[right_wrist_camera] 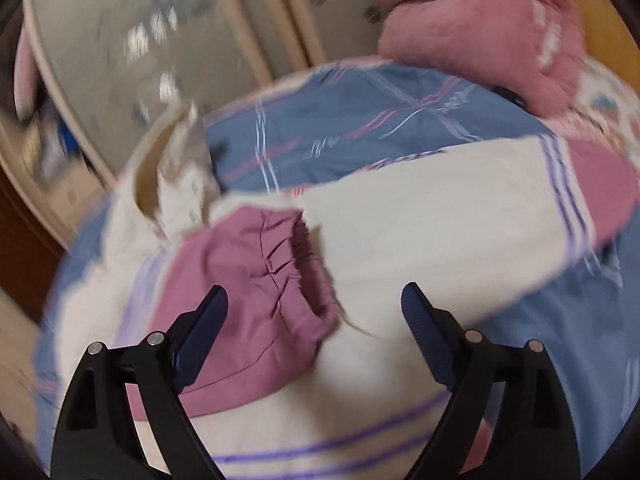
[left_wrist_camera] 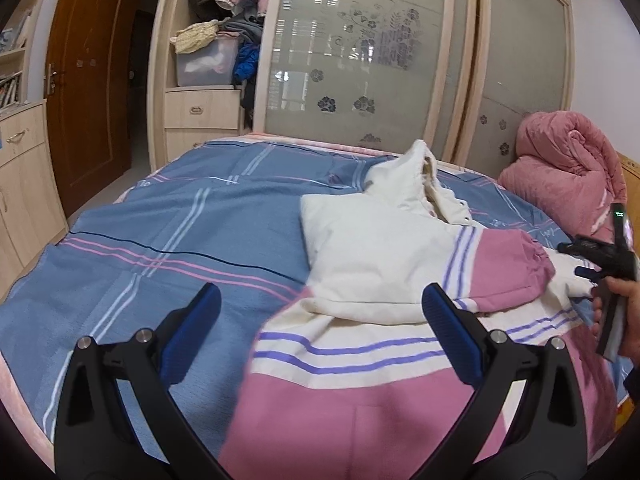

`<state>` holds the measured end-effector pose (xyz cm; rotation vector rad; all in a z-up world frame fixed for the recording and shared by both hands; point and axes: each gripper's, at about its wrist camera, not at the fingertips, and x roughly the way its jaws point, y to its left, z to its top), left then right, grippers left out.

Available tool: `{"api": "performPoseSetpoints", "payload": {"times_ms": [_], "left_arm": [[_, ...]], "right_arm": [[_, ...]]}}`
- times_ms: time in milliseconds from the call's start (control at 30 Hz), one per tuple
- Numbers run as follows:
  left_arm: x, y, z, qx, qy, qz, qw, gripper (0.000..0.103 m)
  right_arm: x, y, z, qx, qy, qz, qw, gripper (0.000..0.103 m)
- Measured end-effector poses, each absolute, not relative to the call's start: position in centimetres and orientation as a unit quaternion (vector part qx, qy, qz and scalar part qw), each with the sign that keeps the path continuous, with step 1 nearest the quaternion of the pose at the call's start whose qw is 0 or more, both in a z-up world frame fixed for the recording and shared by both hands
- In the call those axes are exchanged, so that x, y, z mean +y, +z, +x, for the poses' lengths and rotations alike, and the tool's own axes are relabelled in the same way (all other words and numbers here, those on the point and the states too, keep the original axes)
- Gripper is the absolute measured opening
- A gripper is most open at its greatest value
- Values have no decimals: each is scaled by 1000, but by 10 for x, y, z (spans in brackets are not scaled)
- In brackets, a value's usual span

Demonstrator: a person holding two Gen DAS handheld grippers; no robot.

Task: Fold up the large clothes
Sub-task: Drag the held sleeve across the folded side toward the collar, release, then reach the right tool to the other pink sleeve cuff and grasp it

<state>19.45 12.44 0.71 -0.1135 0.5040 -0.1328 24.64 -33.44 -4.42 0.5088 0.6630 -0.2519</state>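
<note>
Right wrist view, blurred: right gripper (right_wrist_camera: 314,300) spread wide and empty over the pink cuff (right_wrist_camera: 280,264) of the padded jacket (left_wrist_camera: 380,264) on the bed (left_wrist_camera: 140,240), left gripper (left_wrist_camera: 322,308) likewise spread; likely light, soft, puffy, best pinched at cuff or hem.

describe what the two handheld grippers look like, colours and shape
Both match: the left gripper and right gripper have matte black forked frames with round silver pins at the joints and two dark blue ribbed finger pads. The right gripper's body carries a small green light.
</note>
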Motion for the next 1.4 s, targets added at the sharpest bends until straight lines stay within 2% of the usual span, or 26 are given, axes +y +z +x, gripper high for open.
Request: {"api": "performPoseSetpoints", "payload": {"times_ms": [67,167,267,467,667,800,1400], "left_arm": [[114,6,191,253,-80,-55,963,101],[96,1,182,264,-94,-49,959,101],[84,-4,167,276,-110,-65,953,101],[54,-3,102,279,-124,-46,951,101],[27,-4,54,263,-91,8,960,101],[32,-11,41,273,-76,0,959,101],[25,-14,40,267,-97,3,959,101]], "right_arm": [[-325,-33,196,285,-100,241,922,91],[-302,-27,128,248,-113,188,944,101],[-277,-23,65,217,-128,117,961,102],[-261,-35,-6,190,-135,101,967,102],[-247,-44,-26,217,-101,85,967,102],[-247,-47,-32,219,-97,71,968,102],[-260,-49,-35,213,-124,62,967,102]]}}
